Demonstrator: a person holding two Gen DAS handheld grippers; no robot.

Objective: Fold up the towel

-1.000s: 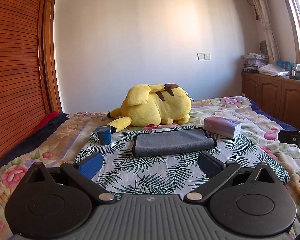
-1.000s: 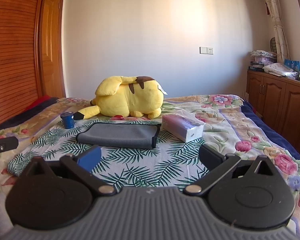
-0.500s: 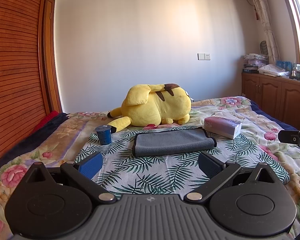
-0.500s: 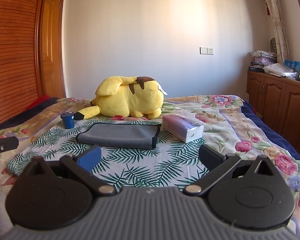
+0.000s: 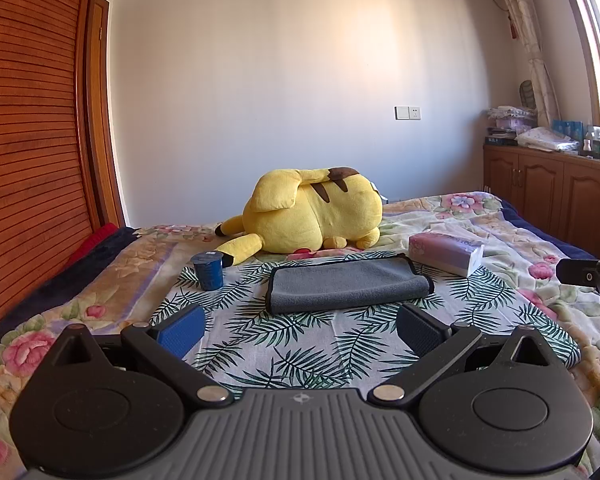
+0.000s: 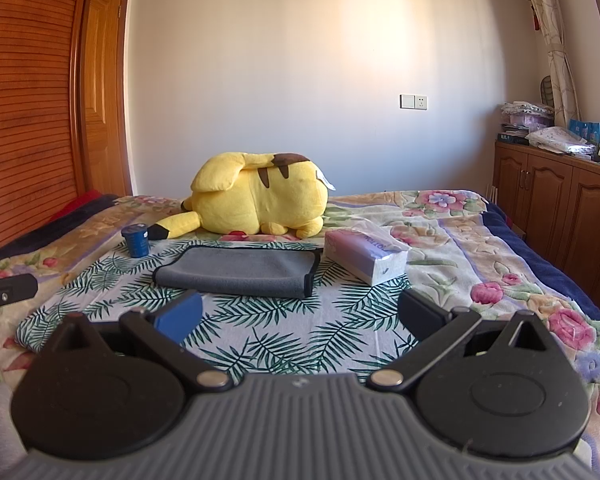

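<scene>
A grey towel (image 5: 346, 286) with dark trim lies folded into a flat band on the leaf-print cloth (image 5: 300, 344) spread over the bed; it also shows in the right wrist view (image 6: 240, 270). My left gripper (image 5: 300, 326) is open and empty, held a little short of the towel's near edge. My right gripper (image 6: 300, 314) is open and empty, also short of the towel. Each gripper's tip shows at the edge of the other's view, the right one (image 5: 580, 278) and the left one (image 6: 8, 290).
A yellow plush toy (image 5: 312, 210) lies behind the towel. A blue cup (image 5: 209, 271) stands to the towel's left and a tissue pack (image 5: 446, 252) to its right. Wooden cabinets (image 6: 560, 208) line the right wall; a slatted wooden panel (image 5: 28, 140) lines the left.
</scene>
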